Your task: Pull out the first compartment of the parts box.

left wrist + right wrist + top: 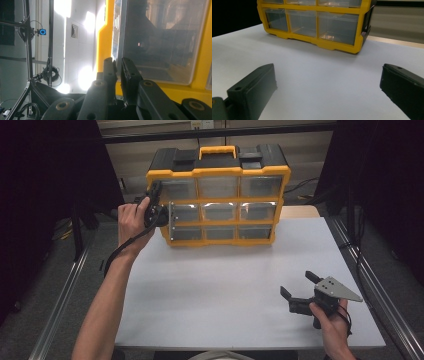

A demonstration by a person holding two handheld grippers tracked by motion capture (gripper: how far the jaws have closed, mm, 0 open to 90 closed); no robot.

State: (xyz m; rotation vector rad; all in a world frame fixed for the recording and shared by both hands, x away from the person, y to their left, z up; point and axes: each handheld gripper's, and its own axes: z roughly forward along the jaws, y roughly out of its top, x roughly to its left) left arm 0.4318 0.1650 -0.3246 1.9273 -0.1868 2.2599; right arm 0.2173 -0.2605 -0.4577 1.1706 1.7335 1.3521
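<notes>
While left gripper sits clenched at organizer's top-left drawer edge, right gripper rests released nearby.

A yellow-framed black plastic organiser cabinet with clear drawers is standing upright at the far middle of the white rectangular table, its drawer fronts facing the person. The left hand-held gripper is sitting at the cabinet's left edge, level with the upper-left clear drawer, its jaws nearly together on that drawer's edge. The right hand-held gripper is resting near the table's front right corner, well apart from the cabinet, with its jaws spread wide and pointing across bare tabletop toward the cabinet.
</notes>
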